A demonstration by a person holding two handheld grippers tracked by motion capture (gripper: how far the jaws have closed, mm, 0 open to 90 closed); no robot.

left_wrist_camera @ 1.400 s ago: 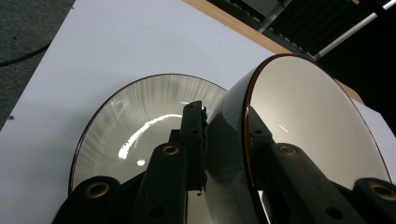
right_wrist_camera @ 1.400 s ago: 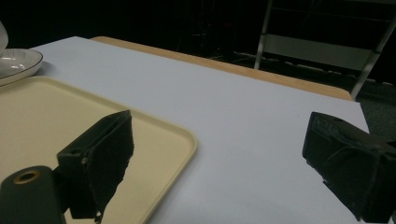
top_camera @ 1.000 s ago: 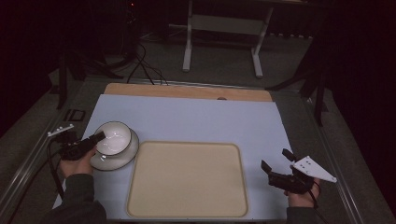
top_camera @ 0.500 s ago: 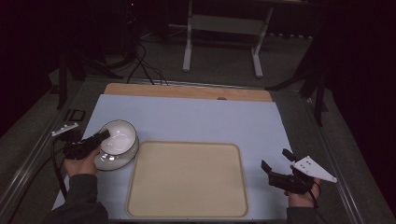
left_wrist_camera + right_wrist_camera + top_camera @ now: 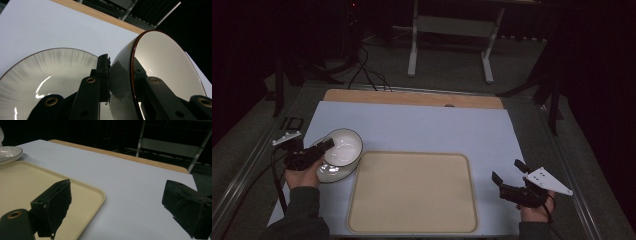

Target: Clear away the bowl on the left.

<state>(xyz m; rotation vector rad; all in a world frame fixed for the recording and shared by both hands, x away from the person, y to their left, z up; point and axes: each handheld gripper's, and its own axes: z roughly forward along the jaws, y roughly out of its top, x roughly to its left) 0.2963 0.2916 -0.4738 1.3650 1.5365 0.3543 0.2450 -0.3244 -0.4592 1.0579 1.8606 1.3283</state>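
A white bowl (image 5: 344, 147) with a dark rim hangs tilted above a white plate (image 5: 326, 174) at the table's left. My left gripper (image 5: 326, 146) is shut on the bowl's rim. In the left gripper view one jaw presses the bowl's (image 5: 162, 65) outer wall and the other lies inside it, with the plate (image 5: 47, 67) below; my left gripper (image 5: 120, 68) points over it. My right gripper (image 5: 507, 171) stands open over the mat at the front right, nothing between its jaws. In the right gripper view my right gripper (image 5: 120, 205) faces bare mat.
A beige tray (image 5: 412, 195) lies at the front middle, its left edge close to the plate. In the right gripper view the tray (image 5: 37, 187) and plate (image 5: 7, 153) lie to the left. A wooden strip (image 5: 412, 98) borders the table's far edge.
The bowl, which sat flat in the plate, has tipped up and risen off it, shifting slightly right in my left gripper. The right gripper has not moved.
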